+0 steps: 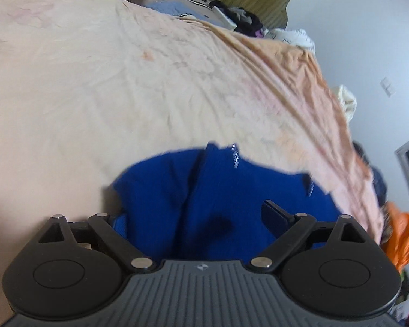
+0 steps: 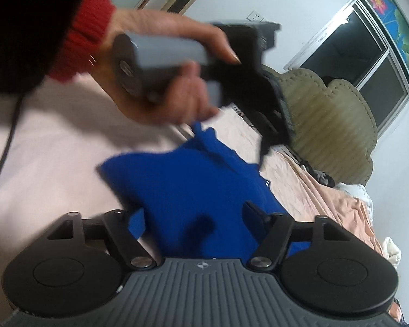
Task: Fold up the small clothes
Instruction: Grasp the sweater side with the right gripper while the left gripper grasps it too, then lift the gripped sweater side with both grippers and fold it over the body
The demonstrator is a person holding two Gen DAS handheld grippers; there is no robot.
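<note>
A small royal-blue knit garment (image 1: 218, 190) hangs bunched over a peach bedsheet (image 1: 95, 81). In the left wrist view it drapes between the fingers of my left gripper (image 1: 201, 215); only the right fingertip (image 1: 275, 214) shows, the left one is under cloth. In the right wrist view the same garment (image 2: 193, 179) fills the span of my right gripper (image 2: 196, 212), covering the left finger. The other gripper's body (image 2: 248, 81) and the hand holding it are above the cloth's top edge. Both grippers appear to hold the lifted garment.
The bed is covered by the wrinkled peach sheet (image 2: 327, 190). An olive padded headboard (image 2: 327, 114) stands behind it. Pillows and loose dark clothes (image 1: 242, 19) lie at the bed's far end. Orange cloth (image 1: 400, 239) lies beside the bed. A window (image 2: 368, 62) is on the wall.
</note>
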